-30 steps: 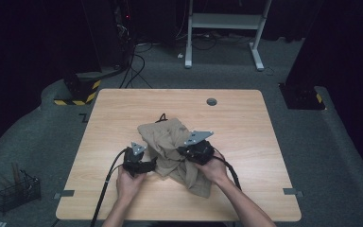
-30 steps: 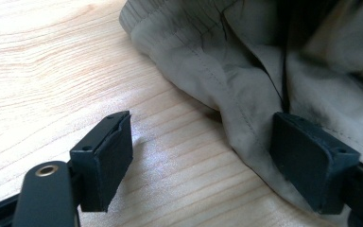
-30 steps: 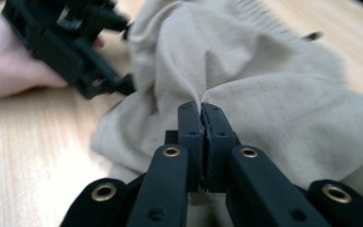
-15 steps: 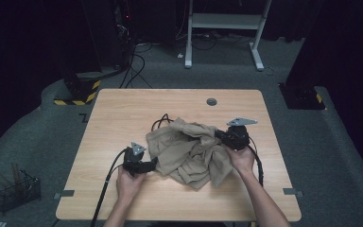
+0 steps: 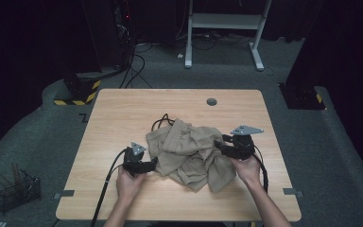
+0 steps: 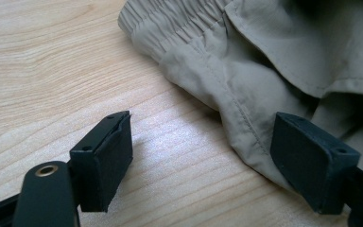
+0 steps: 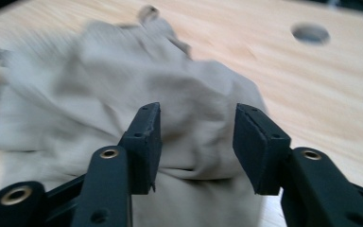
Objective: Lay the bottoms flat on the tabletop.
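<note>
Right gripper [image 5: 223, 143] shifted beside shorts [image 5: 189, 151]

A light wooden table [image 5: 123, 113] with rounded corners takes up the middle of the high view, its grain running left to right. Near the top edge, a little right of centre, a small round hole [image 5: 211, 101] is cut through the top (the same hole appears at the upper right of the right gripper view). A crumpled tan garment [image 5: 189, 151] lies in a heap just below the centre of the tabletop, its gathered waistband resting flat on the wood. A black cable [image 5: 159, 122] loops on the surface by the heap's upper left edge.
</note>
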`<state>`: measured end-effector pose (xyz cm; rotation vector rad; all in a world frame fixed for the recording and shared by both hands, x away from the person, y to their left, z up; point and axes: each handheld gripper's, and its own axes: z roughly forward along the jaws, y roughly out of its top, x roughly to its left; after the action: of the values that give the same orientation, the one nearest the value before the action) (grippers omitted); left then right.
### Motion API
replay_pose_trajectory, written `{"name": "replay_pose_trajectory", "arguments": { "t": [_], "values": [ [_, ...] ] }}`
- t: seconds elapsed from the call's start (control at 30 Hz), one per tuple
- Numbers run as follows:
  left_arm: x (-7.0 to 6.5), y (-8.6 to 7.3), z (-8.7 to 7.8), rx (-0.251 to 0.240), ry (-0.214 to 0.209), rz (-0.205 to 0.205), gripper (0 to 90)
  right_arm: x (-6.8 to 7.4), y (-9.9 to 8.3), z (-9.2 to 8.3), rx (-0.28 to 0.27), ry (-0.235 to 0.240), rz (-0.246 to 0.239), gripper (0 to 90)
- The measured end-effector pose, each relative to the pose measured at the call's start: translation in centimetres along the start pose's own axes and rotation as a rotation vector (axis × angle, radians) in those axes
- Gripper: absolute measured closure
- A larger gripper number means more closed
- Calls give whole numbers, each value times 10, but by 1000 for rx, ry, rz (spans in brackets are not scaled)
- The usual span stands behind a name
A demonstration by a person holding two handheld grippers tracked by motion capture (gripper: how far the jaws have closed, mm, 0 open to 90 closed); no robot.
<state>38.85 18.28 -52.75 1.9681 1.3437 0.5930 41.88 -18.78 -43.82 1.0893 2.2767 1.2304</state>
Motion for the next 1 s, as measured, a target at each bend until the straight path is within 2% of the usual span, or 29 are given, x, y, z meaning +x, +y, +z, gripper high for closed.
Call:
{"name": "replay_pose_trajectory", "arguments": {
  "t": [0.1,0.27,0.43,0.5,0.6,0.7,0.77,0.87,1.0],
  "values": [
    [0,0,0,0,0,0,219,19,2,-11,-39,22,-76,477],
    [0,0,0,0,0,0,219,48,4,-11,-39,76,-174,455],
    [0,0,0,0,0,0,219,64,10,13,-4,131,-223,435],
    [0,0,0,0,0,0,219,68,12,26,36,151,-234,423],
    [0,0,0,0,0,1,219,73,11,45,110,146,-266,448],
    [0,0,0,0,1,3,219,72,10,55,145,116,-274,708],
    [0,0,0,0,1,3,219,65,11,56,147,122,-259,864],
    [0,0,0,0,1,3,219,57,13,49,112,107,-247,899],
    [0,0,0,0,1,3,219,40,19,35,42,69,-188,900]
  ]
}}
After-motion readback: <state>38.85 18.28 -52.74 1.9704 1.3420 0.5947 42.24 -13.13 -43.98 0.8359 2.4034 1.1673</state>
